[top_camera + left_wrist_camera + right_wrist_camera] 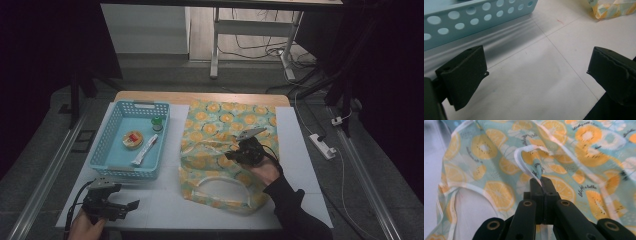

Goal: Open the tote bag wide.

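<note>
The right hand-held gripper (541, 182) pinches a fold of the fruit-print cloth bag (584, 167), which lies on the white worktop (300, 150). The left hand-held gripper (536, 67) stands wide near the blue basket (474, 20).

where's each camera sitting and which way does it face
High view: above the person's side, facing forward and down on the table; forearms and both grippers show.
Left gripper view: rides the open left gripper, facing the basket.
Right gripper view: rides the right gripper, shut on the fruit-print bag.
High and left views share the basket.
</note>
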Available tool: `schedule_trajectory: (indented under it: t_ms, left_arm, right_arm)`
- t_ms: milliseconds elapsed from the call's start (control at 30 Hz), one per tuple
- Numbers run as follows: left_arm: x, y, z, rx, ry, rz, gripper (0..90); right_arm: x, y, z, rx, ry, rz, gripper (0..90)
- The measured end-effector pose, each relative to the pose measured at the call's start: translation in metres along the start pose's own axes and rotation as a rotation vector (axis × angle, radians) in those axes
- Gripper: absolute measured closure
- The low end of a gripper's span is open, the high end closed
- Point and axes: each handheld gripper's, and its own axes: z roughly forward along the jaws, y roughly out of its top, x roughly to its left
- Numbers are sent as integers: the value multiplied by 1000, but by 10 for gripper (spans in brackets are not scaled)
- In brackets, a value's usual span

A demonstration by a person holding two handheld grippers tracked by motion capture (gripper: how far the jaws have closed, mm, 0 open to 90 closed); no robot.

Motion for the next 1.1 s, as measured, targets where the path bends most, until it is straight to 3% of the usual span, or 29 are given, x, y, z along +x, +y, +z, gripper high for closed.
schedule_trajectory:
  t_ms: [333, 767, 1100]
  left_arm:
    - [1, 0, 0, -1, -2, -5, 22]
    - [1, 0, 0, -1, -3, -4, 22]
    - [1, 1, 0, 0, -3, -4, 22]
  right_arm:
    - [-3, 16, -10, -3, 14, 10, 897]
    - [-1, 42, -25, -20, -5, -38, 896]
    - [-6, 53, -27, -40, -2, -21, 897]
